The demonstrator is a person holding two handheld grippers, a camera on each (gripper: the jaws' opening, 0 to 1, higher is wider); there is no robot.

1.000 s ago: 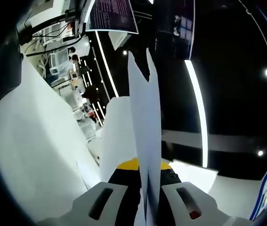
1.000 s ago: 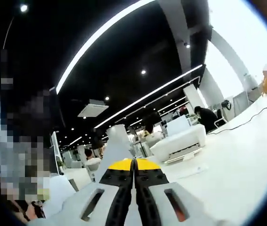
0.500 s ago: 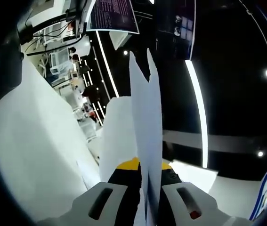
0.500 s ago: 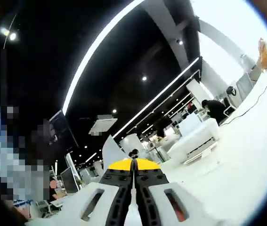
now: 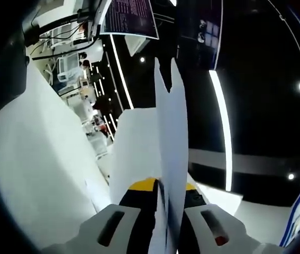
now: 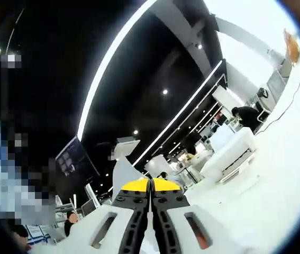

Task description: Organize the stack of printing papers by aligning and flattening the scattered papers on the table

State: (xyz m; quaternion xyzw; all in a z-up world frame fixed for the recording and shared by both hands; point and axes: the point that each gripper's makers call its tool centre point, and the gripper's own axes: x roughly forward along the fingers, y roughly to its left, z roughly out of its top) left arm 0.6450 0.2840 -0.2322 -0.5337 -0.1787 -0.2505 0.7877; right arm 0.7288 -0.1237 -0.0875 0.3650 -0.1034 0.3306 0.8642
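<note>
In the left gripper view a stack of white printing papers (image 5: 171,137) stands edge-on, rising from between the jaws toward the dark ceiling. My left gripper (image 5: 163,186) is shut on its lower edge, and another sheet (image 5: 134,153) spreads out to the left behind the jaws. In the right gripper view my right gripper (image 6: 150,182) has its yellow-tipped jaws pressed together on a thin white paper edge. A corner of that paper (image 6: 122,174) sticks out just left of the tips. Both grippers are tilted up, away from the table.
The white table top (image 5: 38,159) runs along the left of the left gripper view and shows as the white table top (image 6: 269,174) at the right of the right gripper view. A monitor (image 5: 131,16) hangs overhead. A white box (image 6: 226,156) and a person (image 6: 245,114) are far off.
The papers in the left gripper have leaned slightly to the right. The right gripper view has tilted further up, shifting the room; its jaws stayed shut on the paper.
</note>
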